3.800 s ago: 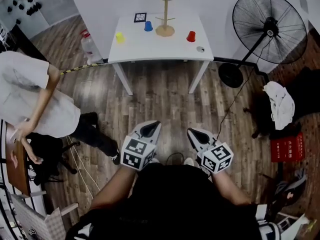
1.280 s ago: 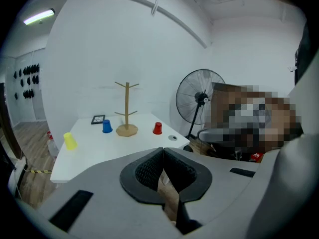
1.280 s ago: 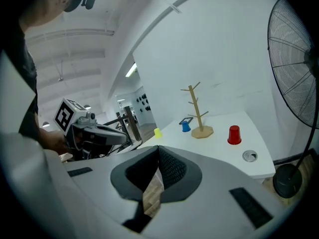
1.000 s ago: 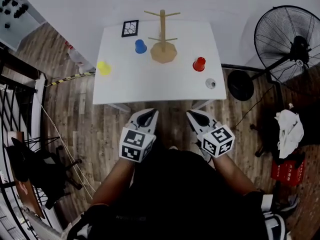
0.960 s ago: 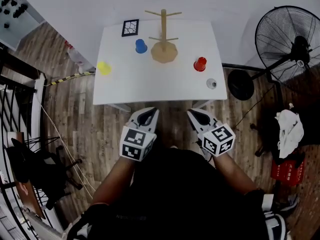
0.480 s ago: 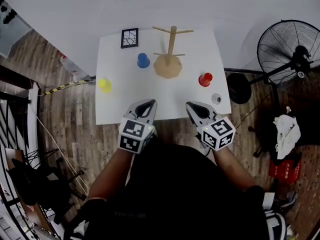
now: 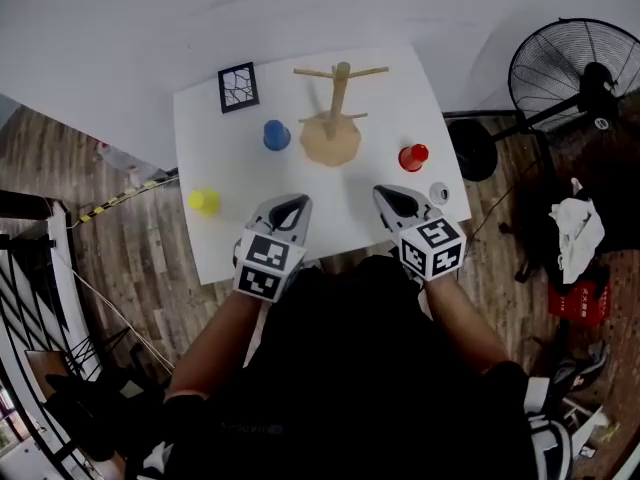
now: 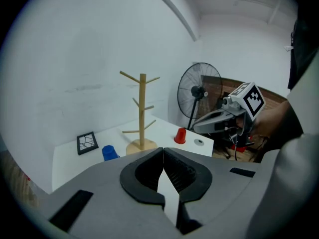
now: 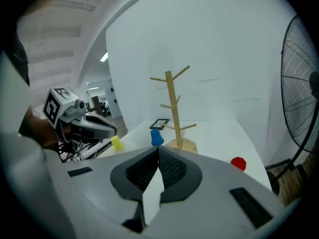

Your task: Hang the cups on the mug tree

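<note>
Left gripper [image 7: 290, 204]: jaws together, tips touching, nothing btwn them. Held over near edge of white tabletop [image 7: 250, 173], left of centre, pointing toward far side and tilted down.

Right gripper [image 7: 392, 197]: jaws also together, empty. Over near edge too, right of centre, level w/ left gripper, well apart from it.

Mug tree [image 7: 338, 98]: wooden, upright on round base, far-centre of tabletop, pegs sticking out at two heights. Ahead of both grippers, roughly btwn their lines.

Blue cup [image 7: 276, 135]: standing on tabletop just left of tree base, not touching it.

Yellow cup [image 7: 204, 202]: near left edge of tabletop, well apart from tree, left of left gripper.

Red cup [image 7: 413, 157]: right of tree base, near right edge, ahead of right gripper.

Small round grey item [image 7: 439, 192]: on tabletop just right of right gripper, near red cup; too small to ID.

Black-framed marker card [image 7: 238, 87]: flat at far-left corner, behind blue cup.

From left gripper view: tree [image 8: 143, 111] straight ahead, blue cup [image 8: 109, 153] to its left, red cup [image 8: 180, 136] to its right, right gripper [image 8: 224, 121] off to right side.

From right gripper view: tree [image 9: 174, 111] ahead, blue cup [image 9: 156, 137] and yellow cup [image 9: 117, 143] to left, red cup [image 9: 239, 163] to right.

Black pedestal fan [image 7: 575, 73] on wood floor [image 7: 120, 258] right of tabletop; white cloth [image 7: 580, 223] and red box [image 7: 578, 298] nearer on that side.
</note>
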Motion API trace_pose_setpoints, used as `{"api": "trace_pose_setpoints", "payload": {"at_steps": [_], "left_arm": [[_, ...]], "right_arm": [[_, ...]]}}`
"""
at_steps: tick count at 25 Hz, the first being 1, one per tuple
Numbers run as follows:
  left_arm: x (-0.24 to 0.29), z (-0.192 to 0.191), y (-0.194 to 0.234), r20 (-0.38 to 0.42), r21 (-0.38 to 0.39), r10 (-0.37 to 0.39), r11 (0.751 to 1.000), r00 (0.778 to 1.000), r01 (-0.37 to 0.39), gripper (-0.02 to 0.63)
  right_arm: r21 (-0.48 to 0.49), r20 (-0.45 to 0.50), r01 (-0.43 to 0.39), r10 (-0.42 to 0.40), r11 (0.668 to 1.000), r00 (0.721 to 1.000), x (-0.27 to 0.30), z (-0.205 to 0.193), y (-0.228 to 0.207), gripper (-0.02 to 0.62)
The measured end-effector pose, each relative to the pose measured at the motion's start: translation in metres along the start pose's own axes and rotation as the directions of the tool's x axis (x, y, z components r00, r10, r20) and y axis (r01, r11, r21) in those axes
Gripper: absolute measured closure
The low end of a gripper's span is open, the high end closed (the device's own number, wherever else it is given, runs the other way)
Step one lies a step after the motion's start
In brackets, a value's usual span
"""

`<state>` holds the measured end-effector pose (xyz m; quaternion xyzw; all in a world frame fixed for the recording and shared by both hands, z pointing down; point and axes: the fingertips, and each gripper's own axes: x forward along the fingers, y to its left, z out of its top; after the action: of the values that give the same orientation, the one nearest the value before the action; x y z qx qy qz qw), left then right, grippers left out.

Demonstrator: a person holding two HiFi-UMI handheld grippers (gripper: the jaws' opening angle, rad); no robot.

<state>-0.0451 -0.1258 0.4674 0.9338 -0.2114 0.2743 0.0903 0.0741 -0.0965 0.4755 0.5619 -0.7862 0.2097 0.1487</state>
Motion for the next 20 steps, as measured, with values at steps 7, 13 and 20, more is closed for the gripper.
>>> {"api": "trace_pose_setpoints", "payload": {"at_steps": [7,13,20], "left_arm": [[0.02,0.001,0.011,-0.025,-0.017,0.001,1.0,1.0,-0.001,0.591],[0.031,-0.004,0.021,-0.072,-0.075,0.078,0.994,0.994,-0.083,0.591],[0.048,0.0,0.006,-0.063,-0.133,0.123,0.983,0.99,-0.13,0.591]], "right_arm": [[-0.016,-0.062,0.028,-0.029,0.999,0.998,0.009,-0.012,-0.025,0.589],[-0.081,-0.143,-0.01,-0.001,0.997,0.99,0.016,-0.026,-0.053,0.589],[-0.324,-0.322,0.001,-0.111,0.946,0.94,0.016,-0.061,-0.124,0.589]]}}
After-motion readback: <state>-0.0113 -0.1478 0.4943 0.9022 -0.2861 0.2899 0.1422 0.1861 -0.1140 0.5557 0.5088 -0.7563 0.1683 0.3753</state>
